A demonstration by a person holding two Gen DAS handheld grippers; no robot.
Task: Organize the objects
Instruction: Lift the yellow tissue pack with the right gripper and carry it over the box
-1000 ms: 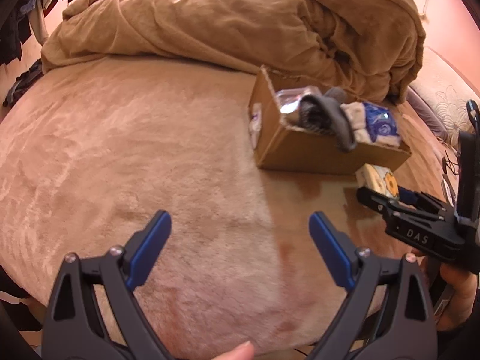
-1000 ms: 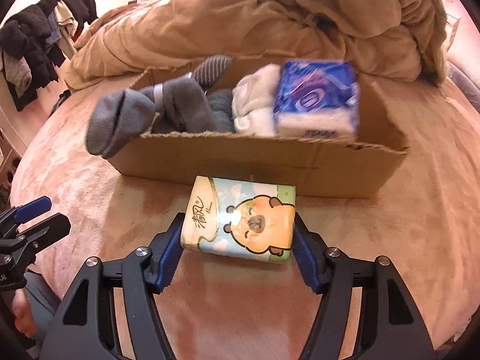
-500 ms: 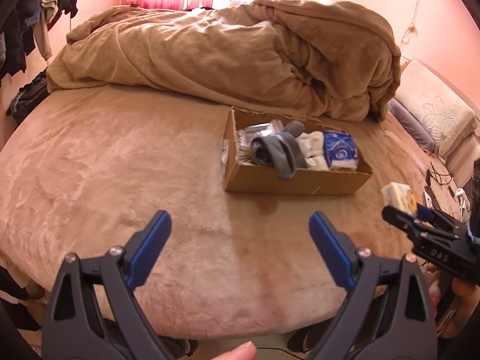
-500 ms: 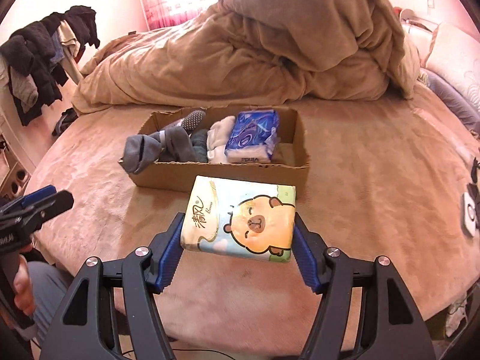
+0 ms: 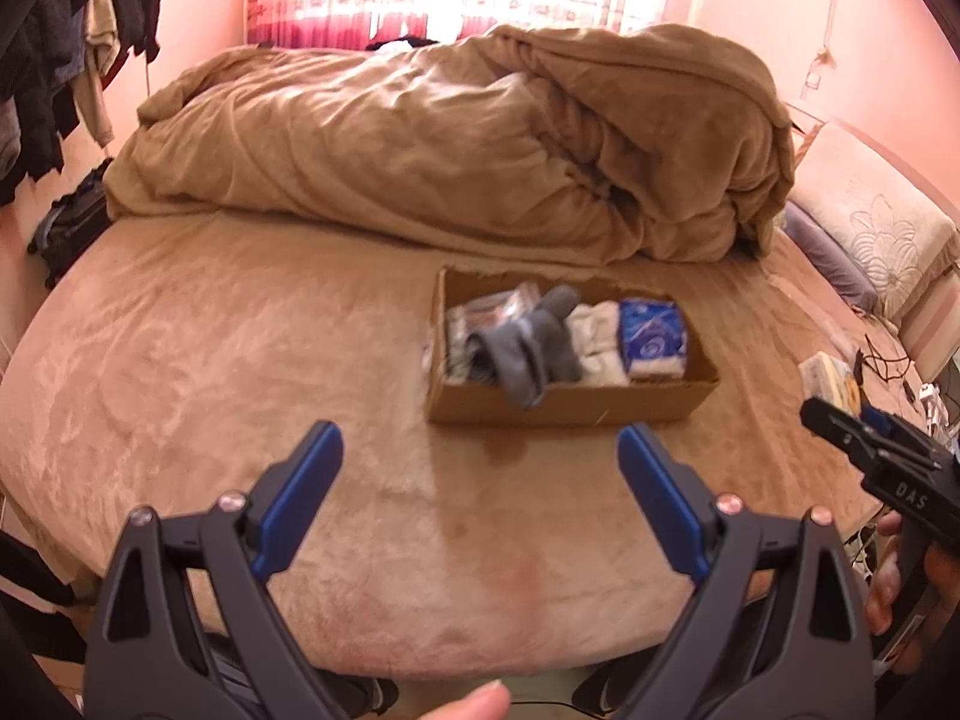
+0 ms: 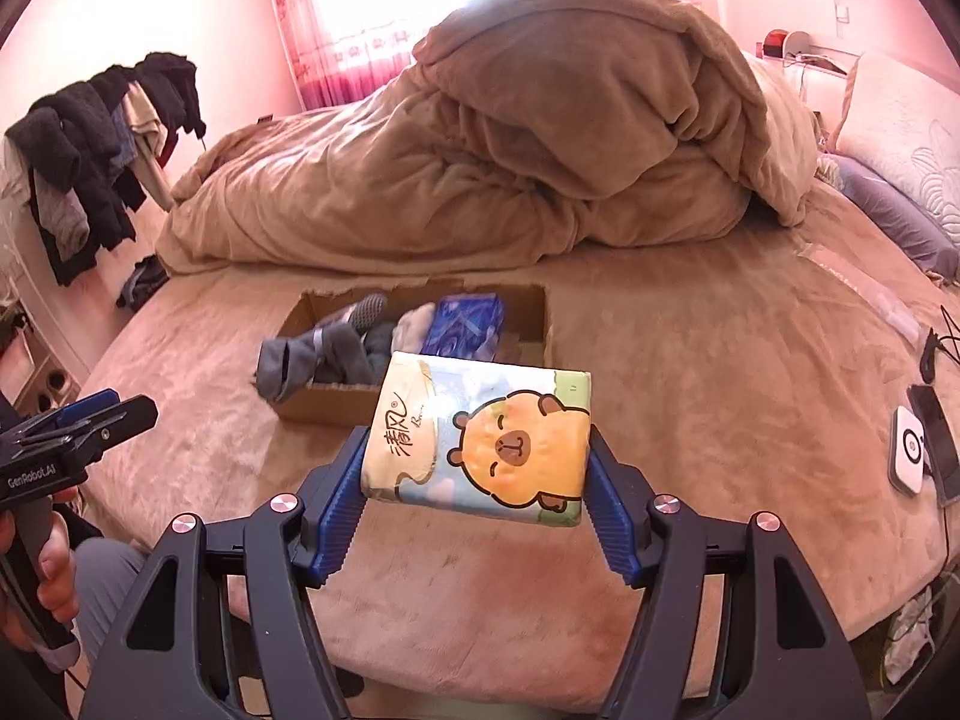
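The right gripper (image 6: 477, 483) clamps a cartoon-bear tissue pack (image 6: 480, 441), long axis 9-to-3. At 11 o'clock, the brown cardboard box (image 6: 336, 405) holds grey socks (image 6: 318, 354) and a blue tissue pack (image 6: 465, 324). The left gripper (image 5: 480, 495) gapes wide, empty.

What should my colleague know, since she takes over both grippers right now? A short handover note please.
Right gripper: shut on the bear tissue pack, held above the bed, short of the cardboard box.
Left gripper: open, holding nothing, above the bed.
Done: grey socks, white cloth and blue tissue pack lie in the box.
Left: probably set the bear pack into the free space at the box's right end.
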